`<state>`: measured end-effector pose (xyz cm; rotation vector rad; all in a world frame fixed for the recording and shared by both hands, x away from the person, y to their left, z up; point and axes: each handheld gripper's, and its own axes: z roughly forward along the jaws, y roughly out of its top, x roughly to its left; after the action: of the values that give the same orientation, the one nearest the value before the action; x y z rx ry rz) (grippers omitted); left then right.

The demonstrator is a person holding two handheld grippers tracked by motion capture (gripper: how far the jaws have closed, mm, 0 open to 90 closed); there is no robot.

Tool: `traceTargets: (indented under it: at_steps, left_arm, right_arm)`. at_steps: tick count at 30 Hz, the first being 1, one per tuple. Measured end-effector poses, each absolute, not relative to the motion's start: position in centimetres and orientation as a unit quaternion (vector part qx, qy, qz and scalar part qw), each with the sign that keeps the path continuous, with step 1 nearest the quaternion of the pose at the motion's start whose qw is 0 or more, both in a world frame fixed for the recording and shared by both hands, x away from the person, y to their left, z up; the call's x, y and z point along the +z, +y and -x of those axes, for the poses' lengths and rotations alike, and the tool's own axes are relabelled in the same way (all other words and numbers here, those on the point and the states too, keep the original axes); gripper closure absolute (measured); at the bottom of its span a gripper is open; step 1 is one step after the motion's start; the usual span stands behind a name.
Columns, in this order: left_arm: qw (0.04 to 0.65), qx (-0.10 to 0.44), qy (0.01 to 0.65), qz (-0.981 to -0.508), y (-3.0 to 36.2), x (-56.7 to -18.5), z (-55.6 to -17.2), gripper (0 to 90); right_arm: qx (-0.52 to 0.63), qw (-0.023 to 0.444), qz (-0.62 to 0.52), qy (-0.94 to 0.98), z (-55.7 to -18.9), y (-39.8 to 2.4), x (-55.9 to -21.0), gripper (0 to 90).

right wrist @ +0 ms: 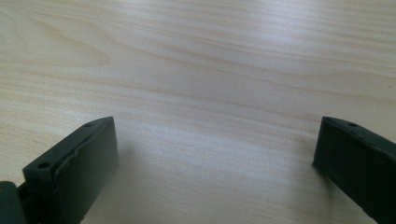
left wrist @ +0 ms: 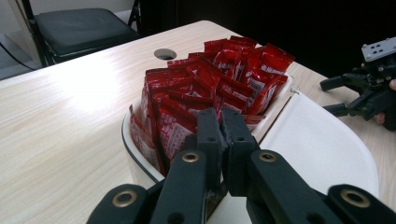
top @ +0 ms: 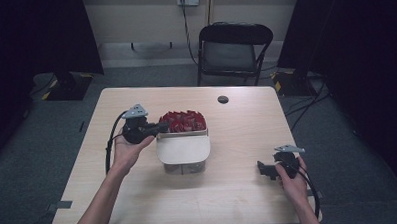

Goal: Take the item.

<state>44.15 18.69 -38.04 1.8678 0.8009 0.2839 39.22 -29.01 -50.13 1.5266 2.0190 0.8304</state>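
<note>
Many red sachets (left wrist: 219,79) stand packed upright in the far compartment of a white 2-part box (top: 183,151), which sits near the middle of the counter (top: 239,190); the near compartment, at 6 o'clock from the sachets, has a pale lid or flat white surface over it, and I cannot tell what lies beneath. No sachet lies loose on the counter, so by my reading the picking has barely begun. The left tongs (top: 162,127) come in from 9 o'clock at the box's near-left rim, and in the left gripper view their 2 black jaws stand pressed together right at the front row of sachets; whether a thin packet edge is pinched between them I cannot tell, since the jaw tips hide that spot. The right tongs (top: 262,170) rest well apart at 4 o'clock from the box, low over bare counter, jaws spread wide with nothing between them, as the right gripper view shows. What seems left: lifting 1 sachet clear of the pack, confirming it is actually caught, and carrying it wherever it belongs, perhaps toward the waiting right hand (top: 291,176).
</note>
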Motion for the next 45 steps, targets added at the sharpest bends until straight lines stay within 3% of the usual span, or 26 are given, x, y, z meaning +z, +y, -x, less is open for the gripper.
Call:
traceTargets:
  at_steps: [45]
  left_arm:
    - [0.569,0.121,0.335,-0.741,21.3,-35.3,-42.6,88.1]
  right_arm:
    - [0.303,0.236,-0.556,0.737,-39.1,-29.0,-50.1,0.0]
